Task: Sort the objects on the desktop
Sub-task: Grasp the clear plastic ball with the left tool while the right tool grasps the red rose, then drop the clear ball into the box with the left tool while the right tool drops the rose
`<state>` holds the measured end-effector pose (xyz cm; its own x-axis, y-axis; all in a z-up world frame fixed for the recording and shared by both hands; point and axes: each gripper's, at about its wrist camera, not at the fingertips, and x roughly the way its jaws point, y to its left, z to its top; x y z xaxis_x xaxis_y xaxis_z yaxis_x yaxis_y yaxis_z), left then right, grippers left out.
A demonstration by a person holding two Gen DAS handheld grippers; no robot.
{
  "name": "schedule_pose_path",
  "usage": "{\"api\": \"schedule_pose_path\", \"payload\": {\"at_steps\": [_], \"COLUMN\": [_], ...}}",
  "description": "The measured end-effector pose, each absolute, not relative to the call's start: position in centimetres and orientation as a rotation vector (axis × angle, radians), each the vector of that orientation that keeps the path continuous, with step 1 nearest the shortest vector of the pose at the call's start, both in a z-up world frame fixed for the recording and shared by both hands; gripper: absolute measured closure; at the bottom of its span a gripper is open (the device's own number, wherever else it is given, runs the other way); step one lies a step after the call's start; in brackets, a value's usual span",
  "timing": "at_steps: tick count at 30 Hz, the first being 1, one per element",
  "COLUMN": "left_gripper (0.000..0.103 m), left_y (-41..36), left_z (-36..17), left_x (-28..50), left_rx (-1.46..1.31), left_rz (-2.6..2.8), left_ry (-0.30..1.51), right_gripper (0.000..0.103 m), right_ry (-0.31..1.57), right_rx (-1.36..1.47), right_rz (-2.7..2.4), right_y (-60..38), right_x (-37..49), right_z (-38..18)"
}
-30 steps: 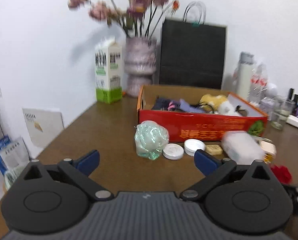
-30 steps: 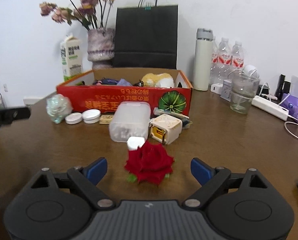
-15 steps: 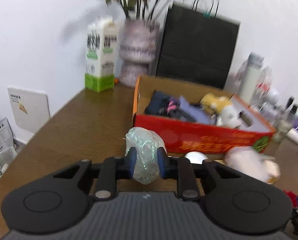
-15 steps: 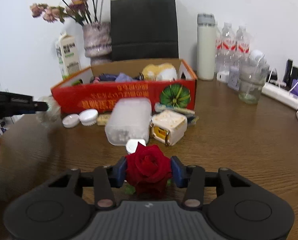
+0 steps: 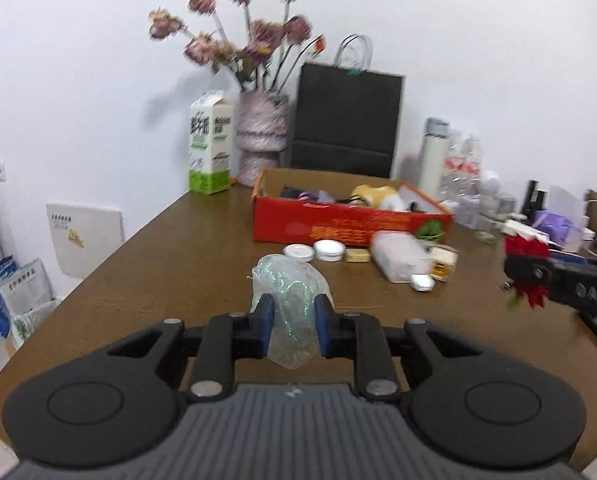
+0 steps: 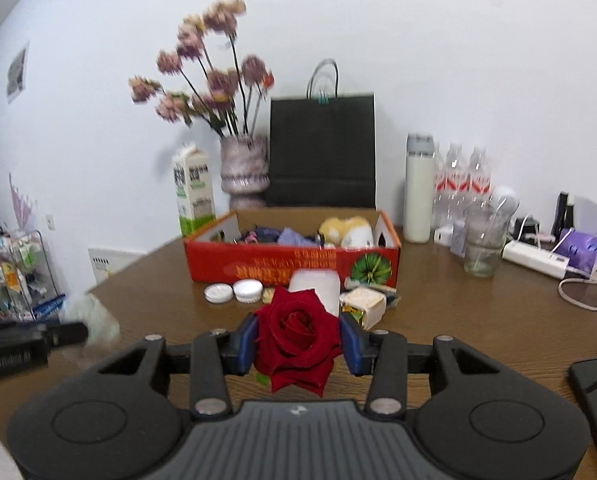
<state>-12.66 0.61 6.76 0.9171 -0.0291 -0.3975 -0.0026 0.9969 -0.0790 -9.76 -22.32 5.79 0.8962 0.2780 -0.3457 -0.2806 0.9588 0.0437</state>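
Note:
My left gripper (image 5: 294,326) is shut on a crumpled clear-green plastic bag (image 5: 288,284) and holds it above the table. My right gripper (image 6: 297,344) is shut on a red rose (image 6: 296,330), lifted off the table; the rose also shows at the right of the left wrist view (image 5: 525,248). The red cardboard box (image 5: 338,228) with several items inside stands ahead, also in the right wrist view (image 6: 258,266). Two white lids (image 6: 234,291), a frosted plastic case (image 5: 398,254) and a cream cube (image 6: 363,300) lie in front of it.
Behind the box stand a milk carton (image 5: 210,148), a vase of dried flowers (image 5: 260,136) and a black paper bag (image 5: 344,120). A white flask (image 6: 418,188), water bottles, a glass (image 6: 481,246), a power strip (image 6: 536,258) and cables are at the right.
Both grippers, open a second ago, closed on the bag and the rose, then lifted and drew back from the box. The camera views now sit higher and farther back.

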Motion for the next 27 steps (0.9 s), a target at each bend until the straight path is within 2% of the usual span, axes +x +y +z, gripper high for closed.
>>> {"api": "schedule_pose_path", "payload": {"at_steps": [8,14,20,23,27], "left_gripper": [0.081,0.082,0.082,0.082,0.082], "left_y": [-1.3,-0.8,-0.1,-0.3,-1.0], "left_z": [9.1,10.1,13.6,14.4,12.5], "left_x": [-15.6,-11.9,1.3,10.4,22.2], "left_rx": [-0.053,-0.082,-0.082,-0.093,-0.1], "left_rz": [-0.103,-0.147,-0.219,-0.228,-0.226], "left_ry": [0.302,0.313,0.367,0.449,0.616], "right_gripper": [0.062,0.062,0.061,0.061,0.061], "right_ry": [0.306,0.3,0.333,0.43,0.62], "right_rx": [-0.028,-0.02,-0.025,0.036,0.092], "right_rz": [0.301,0.307,0.362,0.426,0.428], "right_y": [-22.5,-23.2,-22.9,-21.8,-19.0], "right_x": [-13.8,-11.0,0.5,9.4,21.4], "right_z": [7.2,8.2,11.7,13.0,11.8]}}
